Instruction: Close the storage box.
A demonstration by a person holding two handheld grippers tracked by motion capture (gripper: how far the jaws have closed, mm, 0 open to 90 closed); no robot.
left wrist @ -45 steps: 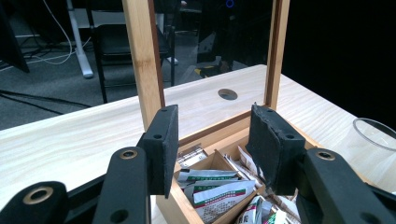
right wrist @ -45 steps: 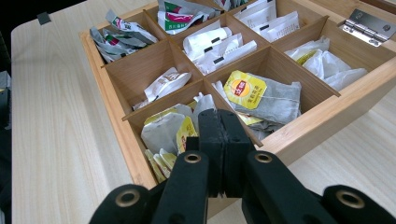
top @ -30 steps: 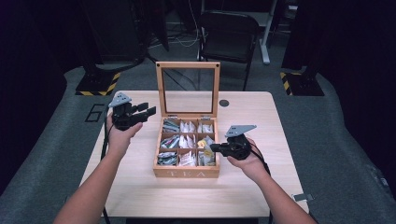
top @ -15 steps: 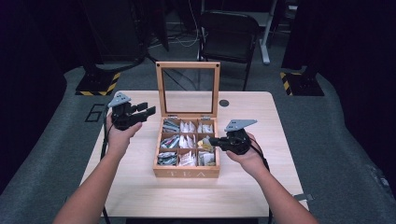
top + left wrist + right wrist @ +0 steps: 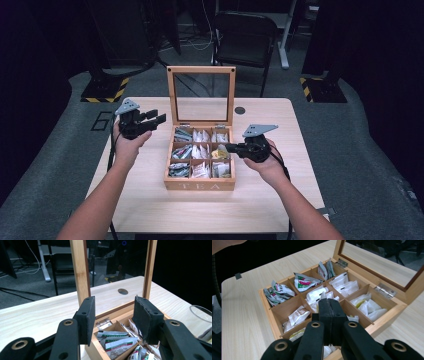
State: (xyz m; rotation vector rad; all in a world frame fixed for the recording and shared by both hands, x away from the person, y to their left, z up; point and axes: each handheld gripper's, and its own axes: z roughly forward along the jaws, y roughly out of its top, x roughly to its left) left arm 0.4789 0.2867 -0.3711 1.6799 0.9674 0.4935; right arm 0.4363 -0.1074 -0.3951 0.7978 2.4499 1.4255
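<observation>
The wooden tea box [image 5: 200, 186] sat at the centre of the table [image 5: 150, 200], its glass-paned lid [image 5: 201, 95] standing upright at the box's twelve o'clock edge. The left gripper [image 5: 152, 120] hung at about ten o'clock from the box, its jaws partly apart with nothing between them. The right gripper [image 5: 231, 147] came in from three o'clock over the right-hand column of compartments, its jaws pressed flat together and empty. In the right gripper view these jaws covered part of the middle compartments, so the sachets [image 5: 317, 293] beneath them were cut off. The print on the tea packets [image 5: 117, 341] was too small to read. A clear rim [image 5: 201, 312] at the left gripper view's right edge was cropped.
</observation>
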